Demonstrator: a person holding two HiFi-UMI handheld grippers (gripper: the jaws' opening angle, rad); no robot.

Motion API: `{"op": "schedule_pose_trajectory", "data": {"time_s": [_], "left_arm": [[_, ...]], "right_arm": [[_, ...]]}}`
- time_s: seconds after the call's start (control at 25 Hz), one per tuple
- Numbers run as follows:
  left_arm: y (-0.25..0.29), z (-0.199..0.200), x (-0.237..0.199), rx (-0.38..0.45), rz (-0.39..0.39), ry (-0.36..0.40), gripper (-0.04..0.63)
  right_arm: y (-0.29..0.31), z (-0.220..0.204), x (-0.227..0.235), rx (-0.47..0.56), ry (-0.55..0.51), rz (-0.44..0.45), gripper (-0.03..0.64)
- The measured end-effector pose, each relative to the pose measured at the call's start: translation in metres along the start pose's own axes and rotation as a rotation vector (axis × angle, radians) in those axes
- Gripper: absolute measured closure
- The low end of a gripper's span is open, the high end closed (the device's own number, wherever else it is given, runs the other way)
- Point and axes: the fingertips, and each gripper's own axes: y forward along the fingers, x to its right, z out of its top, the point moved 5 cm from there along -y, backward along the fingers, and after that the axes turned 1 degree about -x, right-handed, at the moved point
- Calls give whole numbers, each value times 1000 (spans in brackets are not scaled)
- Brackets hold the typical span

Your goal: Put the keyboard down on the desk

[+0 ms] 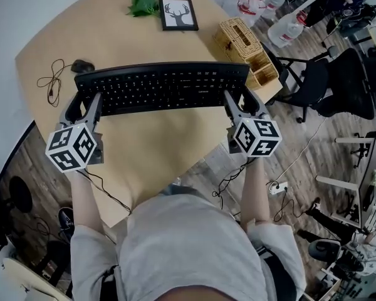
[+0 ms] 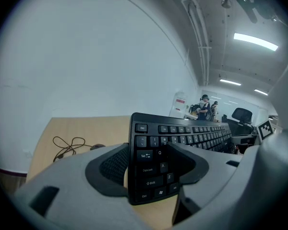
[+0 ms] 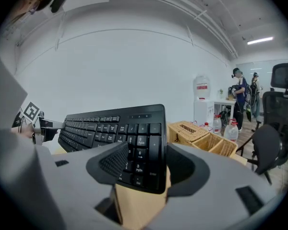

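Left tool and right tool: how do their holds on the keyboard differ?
The left tool grips the keyboard at its Esc and Tab end; the right tool grips the number-pad end. The left tool is nearer the mouse; the right tool is nearer the basket. Both are shut on the keyboard, one jaw over the keys, one beneath.

- The left gripper (image 1: 81, 107) is held out ahead of the body, marker cube nearest the person. Its jaws are clamped on the left end of the keyboard (image 1: 163, 86).
- The right gripper (image 1: 243, 105) is level with it, jaws pressed onto the keyboard's right end.
- The left forearm (image 1: 83, 193) and right forearm (image 1: 255, 190) reach forward, roughly parallel.
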Motion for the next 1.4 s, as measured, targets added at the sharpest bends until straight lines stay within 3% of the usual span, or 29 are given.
{"op": "schedule_pose_trajectory", "data": {"time_s": [0.8, 1.4], "left_arm": [[91, -74, -35, -240, 10, -64, 354], [119, -107, -44, -336, 20, -85, 354]], "right_arm": [[86, -81, 24, -254, 78, -10, 390], [110, -116, 33, -364, 116, -11, 390]]}}
